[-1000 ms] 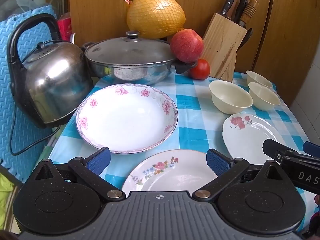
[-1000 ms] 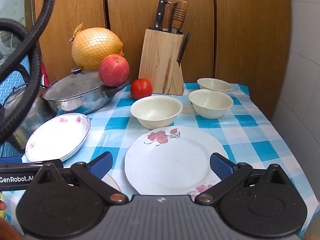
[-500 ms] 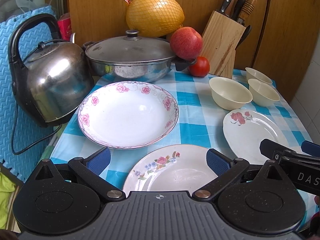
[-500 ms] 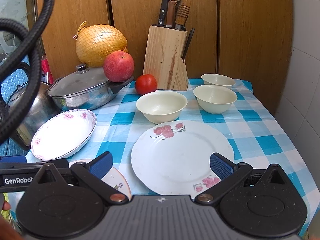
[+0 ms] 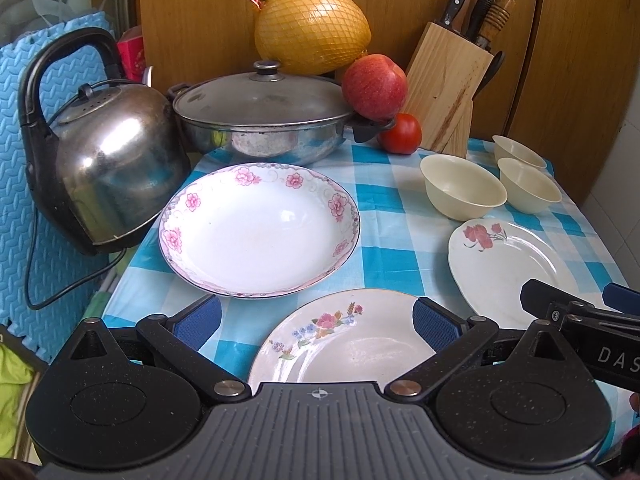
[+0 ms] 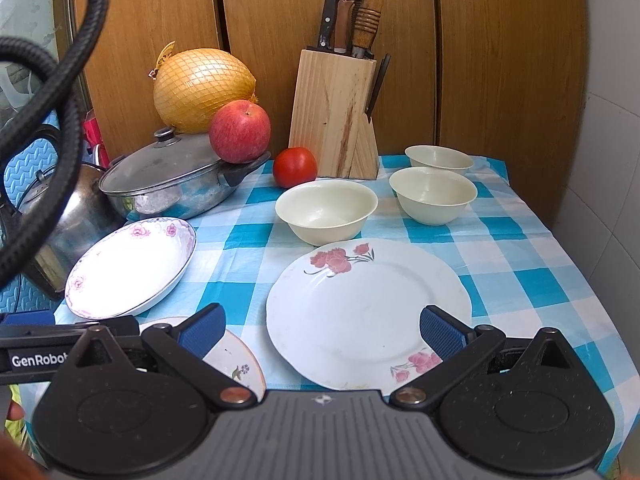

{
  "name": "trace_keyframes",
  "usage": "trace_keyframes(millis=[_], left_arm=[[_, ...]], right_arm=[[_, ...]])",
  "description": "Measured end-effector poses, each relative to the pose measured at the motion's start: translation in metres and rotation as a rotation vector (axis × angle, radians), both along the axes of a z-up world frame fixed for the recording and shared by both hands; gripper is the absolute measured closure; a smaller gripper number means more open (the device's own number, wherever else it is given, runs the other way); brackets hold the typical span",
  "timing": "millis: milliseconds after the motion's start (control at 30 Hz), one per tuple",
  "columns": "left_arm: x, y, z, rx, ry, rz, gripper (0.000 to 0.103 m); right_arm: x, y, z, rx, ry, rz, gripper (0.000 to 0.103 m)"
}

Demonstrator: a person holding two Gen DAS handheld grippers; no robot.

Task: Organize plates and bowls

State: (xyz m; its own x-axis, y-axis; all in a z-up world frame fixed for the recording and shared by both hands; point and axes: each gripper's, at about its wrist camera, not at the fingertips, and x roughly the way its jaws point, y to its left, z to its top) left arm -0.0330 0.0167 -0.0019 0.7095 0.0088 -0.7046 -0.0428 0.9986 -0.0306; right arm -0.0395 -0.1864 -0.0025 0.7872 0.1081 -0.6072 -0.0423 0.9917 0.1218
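Observation:
A deep pink-flowered plate [image 5: 260, 232] [image 6: 128, 268] lies at the left of the checked table. A small flowered plate [image 5: 348, 344] [image 6: 236, 360] lies at the front edge, below my open left gripper [image 5: 316, 320]. A large white plate with red flowers [image 6: 368, 308] [image 5: 508, 268] lies at the right, below my open right gripper [image 6: 322, 326]. Three cream bowls stand behind it: a large bowl [image 6: 326, 212] [image 5: 462, 192], a middle bowl [image 6: 434, 194] [image 5: 528, 184] and a far bowl [image 6: 438, 160] [image 5: 518, 152]. Both grippers are empty.
A steel kettle [image 5: 108, 160] stands at the left edge. A lidded pot [image 5: 260, 120], a netted pomelo [image 5: 312, 28], an apple [image 5: 374, 86], a tomato [image 5: 400, 134] and a knife block [image 5: 448, 84] line the back by the wooden cupboard doors.
Both grippers have drawn back and risen a little, so the plates show more fully. Nothing on the table has moved.

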Motion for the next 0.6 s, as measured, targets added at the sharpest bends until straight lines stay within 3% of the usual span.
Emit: trace_keyframes(millis=[600], left_arm=[[-0.0029, 0.003, -0.0017, 0.001, 0.003, -0.001, 0.0]], right_arm=[[-0.0014, 0.0013, -0.0031, 0.0, 0.01, 0.001, 0.001]])
